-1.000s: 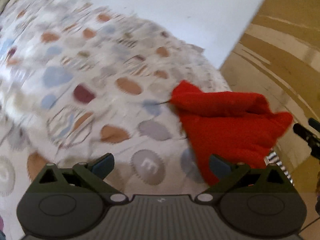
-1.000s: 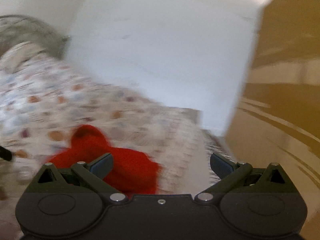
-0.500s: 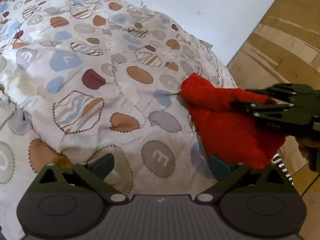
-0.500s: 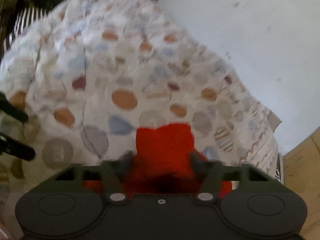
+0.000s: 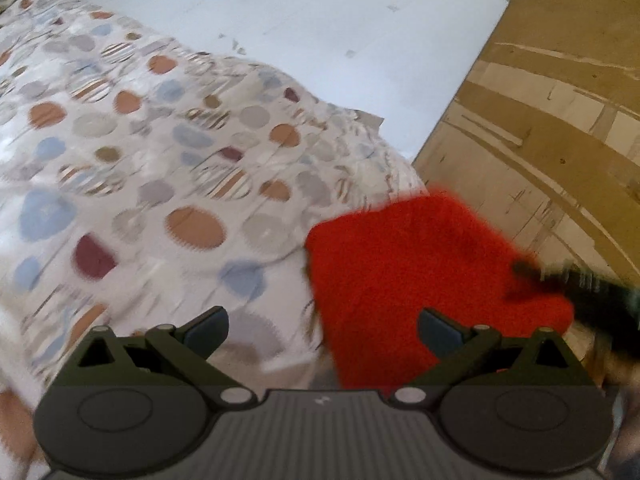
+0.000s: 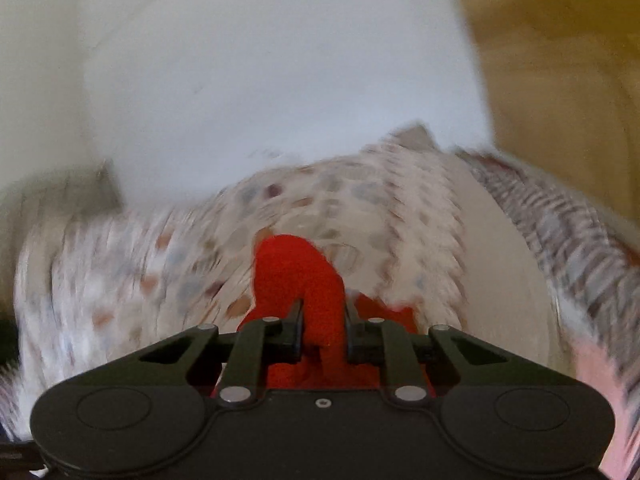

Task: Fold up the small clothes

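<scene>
A small red knitted garment [image 5: 416, 276] lies at the right edge of a bed with a patterned cover [image 5: 152, 184]. My left gripper [image 5: 322, 326] is open and empty, just in front of the garment's near left side. My right gripper [image 6: 323, 330] is shut on a fold of the red garment [image 6: 308, 276] and holds it up off the cover. In the left wrist view the right gripper [image 5: 540, 276] shows blurred at the garment's right corner.
A white wall [image 5: 300, 32] stands behind the bed. A tan wooden panel [image 5: 552, 112] rises on the right, close to the bed's edge. A striped cloth [image 6: 560, 232] shows at the right in the right wrist view.
My right gripper has closed on the red garment and lifted a fold of it. The garment has shifted and flattened in the left wrist view. My left gripper stays open.
</scene>
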The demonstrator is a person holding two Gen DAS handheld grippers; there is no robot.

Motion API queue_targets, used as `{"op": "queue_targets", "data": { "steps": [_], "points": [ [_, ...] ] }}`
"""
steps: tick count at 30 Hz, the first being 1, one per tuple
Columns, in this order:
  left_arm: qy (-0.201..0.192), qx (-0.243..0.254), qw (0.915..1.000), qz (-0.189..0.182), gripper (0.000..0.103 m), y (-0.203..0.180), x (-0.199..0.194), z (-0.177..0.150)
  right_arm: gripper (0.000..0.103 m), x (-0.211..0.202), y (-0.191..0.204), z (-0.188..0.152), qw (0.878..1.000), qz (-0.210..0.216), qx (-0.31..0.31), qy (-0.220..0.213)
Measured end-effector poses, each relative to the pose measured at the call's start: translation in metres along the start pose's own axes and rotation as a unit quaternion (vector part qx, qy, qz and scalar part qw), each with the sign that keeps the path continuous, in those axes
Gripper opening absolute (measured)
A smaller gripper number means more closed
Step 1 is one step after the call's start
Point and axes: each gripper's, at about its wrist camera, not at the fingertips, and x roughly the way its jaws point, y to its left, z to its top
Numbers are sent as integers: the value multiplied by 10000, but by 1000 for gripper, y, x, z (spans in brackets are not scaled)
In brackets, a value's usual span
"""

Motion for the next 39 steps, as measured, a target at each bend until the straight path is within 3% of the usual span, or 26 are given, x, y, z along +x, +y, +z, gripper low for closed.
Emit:
{"op": "queue_targets", "data": {
  "steps": [3,7,11,17,19,22,26,31,34,36,38,39],
  "points": [
    [187,121,9996,-157,102,-16,22,18,19,-3,-40,-25,9942,-28,1073,39],
    [484,361,9972,-437,102,-39,49,30,19,-7,-62,-50,9849,95,1724,-92],
    [1001,688,9908,-595,102,-59,72,22,18,-10,-65,-63,9795,128,1984,-315],
    [938,1571,9809,-654,101,-75,60,-12,17,-24,-74,-85,9702,46,2359,-557],
    [938,1755,9777,-677,101,-74,53,-29,17,-32,-75,-94,9695,51,2374,-609],
    [966,1556,9802,-752,101,-65,52,-43,17,-34,-80,-104,9709,-11,2320,-598],
    [968,1165,9856,-752,103,-49,55,-35,18,-23,-81,-100,9767,9,2072,-568],
    [727,1207,9885,-542,103,-44,48,-35,18,-5,-62,-80,9895,5,1362,-480],
    [776,1026,9899,-593,103,-40,51,-36,18,3,-64,-80,9893,-34,1400,-398],
    [893,969,9893,-630,103,-40,54,-34,21,5,-67,-85,9886,-86,1442,-412],
    [973,1000,9887,-555,103,-44,54,-27,41,2,-72,-89,9876,-194,1495,-447],
    [955,1038,9888,-487,103,-48,52,-23,46,-1,-75,-89,9859,-228,1596,-446]
  ]
}}
